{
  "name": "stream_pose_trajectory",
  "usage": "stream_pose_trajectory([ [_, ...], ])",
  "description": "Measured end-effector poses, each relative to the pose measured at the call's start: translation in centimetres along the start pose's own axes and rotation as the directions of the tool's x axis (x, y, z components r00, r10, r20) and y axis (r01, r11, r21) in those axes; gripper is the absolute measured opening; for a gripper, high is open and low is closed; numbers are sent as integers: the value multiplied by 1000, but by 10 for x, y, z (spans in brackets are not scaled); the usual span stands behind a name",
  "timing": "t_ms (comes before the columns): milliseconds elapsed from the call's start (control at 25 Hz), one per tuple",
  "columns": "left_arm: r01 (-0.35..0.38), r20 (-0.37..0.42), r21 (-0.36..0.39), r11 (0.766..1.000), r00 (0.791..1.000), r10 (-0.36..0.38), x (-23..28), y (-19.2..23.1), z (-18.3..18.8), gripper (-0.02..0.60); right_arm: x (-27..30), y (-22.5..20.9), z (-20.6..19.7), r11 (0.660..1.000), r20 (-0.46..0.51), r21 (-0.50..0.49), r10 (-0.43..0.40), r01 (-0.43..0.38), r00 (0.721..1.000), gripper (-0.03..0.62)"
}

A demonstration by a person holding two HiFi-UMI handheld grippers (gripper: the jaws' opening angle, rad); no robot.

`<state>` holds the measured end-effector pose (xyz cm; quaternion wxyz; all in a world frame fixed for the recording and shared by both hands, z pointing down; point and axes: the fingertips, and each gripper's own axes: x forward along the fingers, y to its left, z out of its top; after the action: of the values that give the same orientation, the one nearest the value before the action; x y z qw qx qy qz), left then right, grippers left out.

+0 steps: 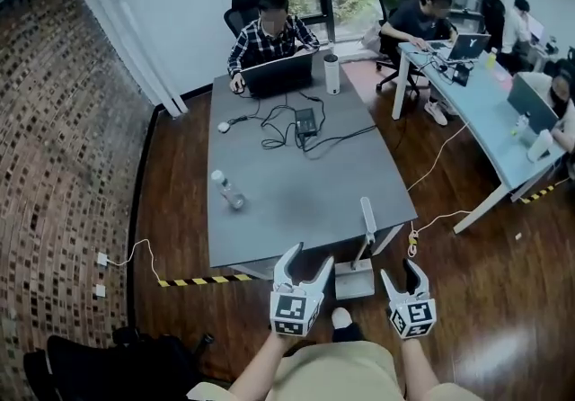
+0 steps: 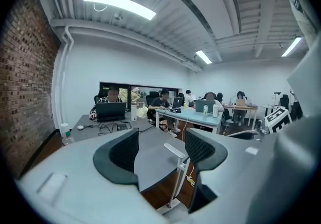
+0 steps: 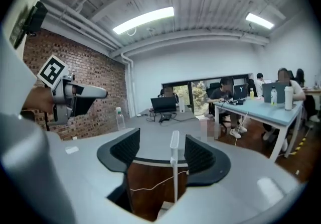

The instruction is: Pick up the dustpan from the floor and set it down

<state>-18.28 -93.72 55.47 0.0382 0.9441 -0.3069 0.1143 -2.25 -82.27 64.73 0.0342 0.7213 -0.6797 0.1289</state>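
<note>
Approach is the step in hand, to my judgement: the pale grey plastic dustpan with a tall white upright handle [image 1: 355, 280] stands untouched on the dark wooden floor [image 1: 490, 305], just beside the near edge of the long grey table [image 1: 296, 188] and close to that table's near right corner, its handle rising to about the tabletop. Both tools hang low in front of it. The left gripper [image 1: 305, 257] has its jaws wide apart with nothing between them, and it sits just left of the pan. The right gripper [image 1: 402, 271] is just right of the pan, its jaws also apart and bare. In the right gripper view the white handle [image 3: 174, 160] lines up in the gap between the two dark pads, but it stands beyond them, not touched. The next move likely calls for carrying the right gripper forward until the handle sits between the pads, then closing squarely on it before lifting.
</note>
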Motion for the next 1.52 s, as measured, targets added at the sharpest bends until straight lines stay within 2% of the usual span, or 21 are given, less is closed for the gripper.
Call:
stream_pose_trajectory([
  [120,27,-51,1,1000,998,-27,34,-15,-21,268,25,-27,-41,1000,-85,16,9,-7,996,268],
  [240,55,-101,3,998,993,-55,52,-22,-37,267,57,-36,-79,1000,-155,14,7,-5,988,268],
  [400,68,-133,-7,998,989,-68,64,-24,-45,265,99,-44,-100,998,-168,48,-19,28,986,268],
  [600,30,-151,-10,999,988,-31,64,-9,-46,265,153,-44,-110,999,-198,36,-15,23,980,268],
  [760,-36,-181,-45,998,983,27,53,15,-54,264,187,-48,-122,997,-246,57,-27,42,969,268],
  [840,-70,-184,-56,996,981,59,46,30,-56,261,197,-51,-124,998,-255,33,-38,48,966,265],
  [880,-84,-185,-60,995,980,72,43,37,-56,261,200,-51,-122,999,-256,13,-45,50,966,212],
  [920,-96,-185,-69,993,979,82,39,44,-56,259,201,-50,-119,999,-256,-8,-52,52,965,119],
  [960,-105,-184,-80,991,979,89,35,50,-56,256,198,-49,-115,998,-258,-27,-60,55,964,84],
  [1080,-122,-170,-92,988,980,105,28,65,-53,253,184,-44,-97,996,-241,-56,-84,73,967,84],
  [1240,-143,-140,-104,984,982,128,21,83,-44,250,156,-25,-57,995,-172,-80,-77,64,982,98],
  [1520,-127,-36,-99,987,992,124,11,91,0,250,111,4,38,993,-19,-81,-90,88,996,98],
])
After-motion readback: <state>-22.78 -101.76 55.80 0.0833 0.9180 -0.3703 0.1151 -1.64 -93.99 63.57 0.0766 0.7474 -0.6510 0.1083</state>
